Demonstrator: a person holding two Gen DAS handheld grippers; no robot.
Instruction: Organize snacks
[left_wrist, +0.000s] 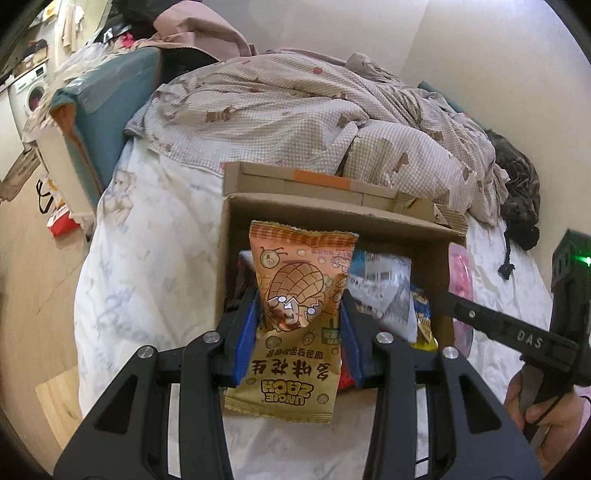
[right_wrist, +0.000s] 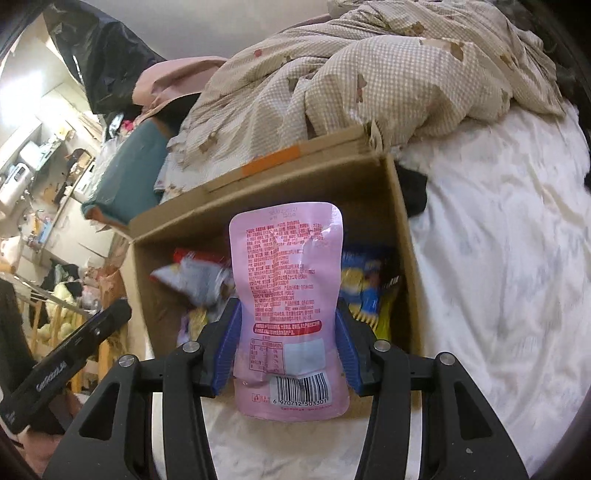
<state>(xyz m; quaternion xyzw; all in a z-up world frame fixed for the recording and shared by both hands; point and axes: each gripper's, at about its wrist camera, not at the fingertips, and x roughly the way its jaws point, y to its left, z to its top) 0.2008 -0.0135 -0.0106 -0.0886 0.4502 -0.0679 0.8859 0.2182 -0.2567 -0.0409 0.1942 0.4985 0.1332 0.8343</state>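
- Nearest the left wrist camera, the left gripper (left_wrist: 301, 314) has its blue pads clamped on both sides of an orange peanut packet (left_wrist: 295, 317), which hangs upside down over the near edge of the cardboard box (left_wrist: 332, 218).
- Nearest the right wrist camera, the right gripper (right_wrist: 288, 332) is clamped the same way on a pink pouch (right_wrist: 290, 295), its printed back and barcode facing the lens, also above the box's (right_wrist: 258, 184) near edge.
- Only the left view shows the right gripper from outside, to the right of the box, with a green light on its body and a hand (left_wrist: 543, 410) wrapped around its handle.
- Only the right view shows the left gripper's black body, to the left of the box.
- Inside the box lie other snacks: a white packet (left_wrist: 384, 284) and a blue-and-yellow packet (right_wrist: 364, 284); the right view blurs them.
- The box sits on a white bedsheet (right_wrist: 498, 258), with a checked duvet (left_wrist: 295, 118) bunched just behind it.
- Left of the box, beyond the bed, the left view shows a washing machine (left_wrist: 31, 94).
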